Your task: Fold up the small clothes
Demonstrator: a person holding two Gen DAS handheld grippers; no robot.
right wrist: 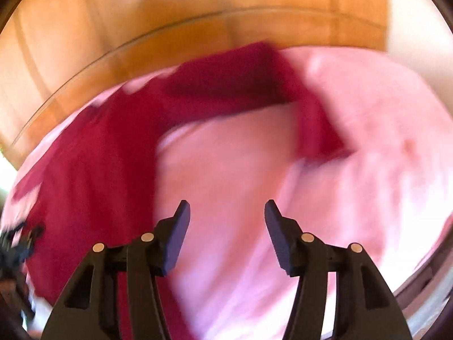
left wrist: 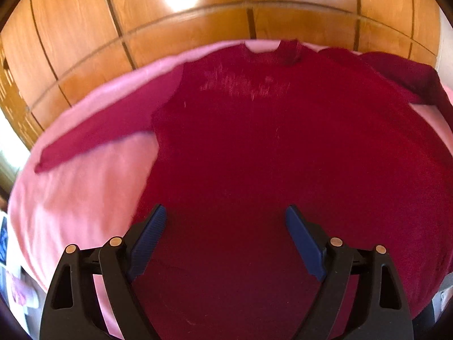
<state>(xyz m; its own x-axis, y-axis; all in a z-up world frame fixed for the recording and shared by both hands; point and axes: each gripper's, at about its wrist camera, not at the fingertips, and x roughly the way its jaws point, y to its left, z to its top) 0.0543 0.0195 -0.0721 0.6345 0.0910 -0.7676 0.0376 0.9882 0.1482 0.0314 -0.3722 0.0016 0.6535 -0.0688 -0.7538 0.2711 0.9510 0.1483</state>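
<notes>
A dark red long-sleeved top (left wrist: 269,147) lies flat on a pink sheet (left wrist: 85,192), neck at the far edge. Its left sleeve (left wrist: 107,130) stretches out to the left. Its right sleeve (left wrist: 410,79) is bunched at the far right. My left gripper (left wrist: 226,218) is open and empty, just above the lower body of the top. In the blurred right wrist view the top (right wrist: 93,170) fills the left side and its right sleeve (right wrist: 283,85) bends across the sheet (right wrist: 240,170). My right gripper (right wrist: 226,212) is open and empty over bare sheet, right of the top.
Glossy wooden cupboard doors (left wrist: 198,28) stand right behind the far edge of the sheet. The sheet's left edge drops off near some white and patterned items (left wrist: 17,283). A dark blurred object (right wrist: 17,243) shows at the left edge of the right wrist view.
</notes>
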